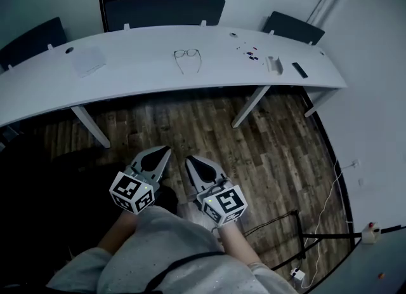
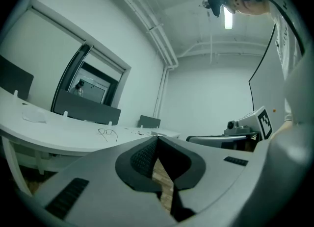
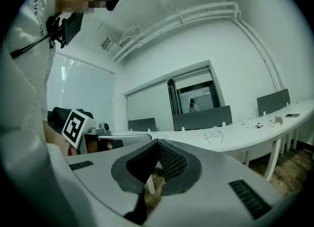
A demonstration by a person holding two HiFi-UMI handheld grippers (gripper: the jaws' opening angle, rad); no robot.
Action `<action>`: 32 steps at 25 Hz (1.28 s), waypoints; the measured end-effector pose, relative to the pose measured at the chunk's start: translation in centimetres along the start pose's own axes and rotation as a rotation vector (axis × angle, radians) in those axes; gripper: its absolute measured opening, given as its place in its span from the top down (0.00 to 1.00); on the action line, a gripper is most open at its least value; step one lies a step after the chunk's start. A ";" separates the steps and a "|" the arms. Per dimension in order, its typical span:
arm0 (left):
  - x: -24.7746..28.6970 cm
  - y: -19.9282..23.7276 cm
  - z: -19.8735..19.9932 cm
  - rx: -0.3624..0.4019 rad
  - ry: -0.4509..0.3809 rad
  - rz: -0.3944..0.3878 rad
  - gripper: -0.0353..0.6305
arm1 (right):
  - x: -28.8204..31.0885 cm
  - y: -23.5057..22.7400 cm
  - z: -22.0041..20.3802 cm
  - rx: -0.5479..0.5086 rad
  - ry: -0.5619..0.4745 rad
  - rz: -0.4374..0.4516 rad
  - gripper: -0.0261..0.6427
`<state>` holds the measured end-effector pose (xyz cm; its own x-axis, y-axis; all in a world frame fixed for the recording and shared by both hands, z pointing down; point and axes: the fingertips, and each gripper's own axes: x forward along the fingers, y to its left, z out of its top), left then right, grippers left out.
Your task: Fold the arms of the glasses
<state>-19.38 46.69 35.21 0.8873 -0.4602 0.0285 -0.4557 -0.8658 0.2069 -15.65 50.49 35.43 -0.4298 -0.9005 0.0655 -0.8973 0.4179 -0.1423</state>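
The table [image 1: 139,64] is cut off at the head view's left edge. Chairs [image 1: 163,12] on its far side are half hidden. Small dark bits [image 1: 250,53] on its right part, and the hinges of the glasses [image 1: 188,53], are too small to make out.

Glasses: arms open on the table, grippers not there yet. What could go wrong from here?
1. The left gripper and right gripper are both shut and held well back from the table. If they arrive shut, the tips would likely shove the glasses rather than take an arm.
2. The frame looks like thin wire, so the broad fingers may slip off or bend an arm.
3. A slide to the right could hit the small parts.
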 end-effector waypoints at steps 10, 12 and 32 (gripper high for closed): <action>9.2 8.2 0.2 -0.035 0.012 0.018 0.92 | 8.2 -9.3 -0.1 0.027 0.038 -0.008 0.93; 11.3 10.4 0.8 -0.033 0.012 0.021 0.92 | 10.5 -11.4 0.3 0.036 0.037 -0.004 0.93; 28.7 26.8 0.5 -0.052 0.096 0.000 0.92 | 25.9 -29.0 0.2 0.072 0.073 -0.042 0.93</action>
<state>-6.18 10.17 41.04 0.8913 -0.4368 0.1216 -0.4533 -0.8533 0.2578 -0.73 15.03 41.07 -0.4010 -0.9047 0.1443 -0.9060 0.3682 -0.2089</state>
